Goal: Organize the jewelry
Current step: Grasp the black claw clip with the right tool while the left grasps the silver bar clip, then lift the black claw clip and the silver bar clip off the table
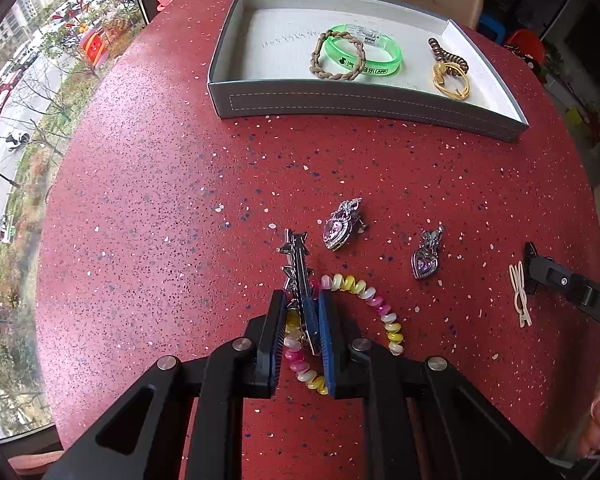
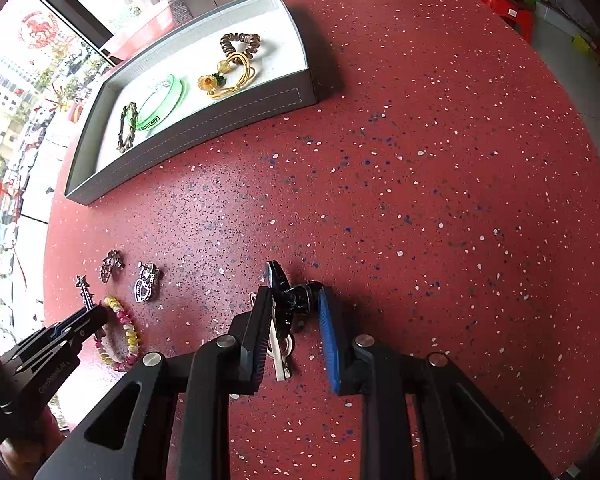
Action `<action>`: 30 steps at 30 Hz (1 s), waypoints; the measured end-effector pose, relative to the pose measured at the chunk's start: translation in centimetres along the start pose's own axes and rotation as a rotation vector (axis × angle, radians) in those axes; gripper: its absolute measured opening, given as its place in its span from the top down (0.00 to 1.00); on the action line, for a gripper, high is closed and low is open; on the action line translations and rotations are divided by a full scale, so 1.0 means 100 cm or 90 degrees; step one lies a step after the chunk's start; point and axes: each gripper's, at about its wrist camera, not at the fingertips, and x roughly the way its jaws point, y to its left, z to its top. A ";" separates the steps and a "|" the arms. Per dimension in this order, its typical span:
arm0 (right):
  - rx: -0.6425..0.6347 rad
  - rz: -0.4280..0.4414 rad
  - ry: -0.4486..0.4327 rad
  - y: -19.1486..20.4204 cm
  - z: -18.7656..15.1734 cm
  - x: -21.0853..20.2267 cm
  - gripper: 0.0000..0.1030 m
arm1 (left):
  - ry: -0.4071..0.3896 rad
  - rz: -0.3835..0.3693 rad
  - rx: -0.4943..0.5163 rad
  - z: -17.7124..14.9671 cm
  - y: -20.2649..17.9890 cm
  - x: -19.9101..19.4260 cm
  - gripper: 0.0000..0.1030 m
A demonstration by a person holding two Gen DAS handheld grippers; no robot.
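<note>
Here we're over a red speckled tabletop [image 1: 160,200], w/ a grey tray [image 1: 352,102] sitting at its far side. Inside the tray we see a green bangle [image 1: 384,65] overlapping a braided brown band [image 1: 336,76], plus a brown coil hair tie [image 1: 446,56] touching a yellow cord bracelet [image 1: 452,82] toward the tray's right end. The left gripper [image 1: 302,304] points steeply down at the table, near edge; its jaws are drawn in close around a silver star hair clip [image 1: 298,264], which runs up btwn the fingers w/ its star end sticking out past the tips. The blue pad sits against the clip, so we read it as pinched. Under and beside that clip lies a pink-yellow-white spiral hair tie [image 1: 376,304], looping off to the right of the gripper. The right gripper [image 2: 294,300] also points down, well apart from the tray; its jaws are partly closed around a black hair claw [image 2: 296,298]. The left finger touches the claw, but a gap shows by the blue pad, so we can't tell if it's truly gripped. A cream hair clip [image 2: 280,352] lies just beside that claw, btwn the fingers. Btwn the two grippers, two silver heart brooches w/ purple stones [image 1: 340,226] [image 1: 426,256] lie near each other on the table, untouched.
</note>
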 end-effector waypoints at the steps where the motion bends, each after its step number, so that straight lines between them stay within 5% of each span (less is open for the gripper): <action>1: 0.003 0.003 0.000 0.000 0.000 0.000 0.75 | -0.003 -0.009 -0.003 -0.001 0.004 -0.001 0.67; 4: 0.016 0.011 -0.001 -0.003 0.000 -0.002 0.75 | -0.008 -0.037 -0.008 -0.001 0.008 -0.009 0.74; 30: 0.025 0.076 -0.033 -0.003 0.032 -0.038 0.75 | -0.073 -0.076 -0.023 0.034 0.046 -0.048 0.74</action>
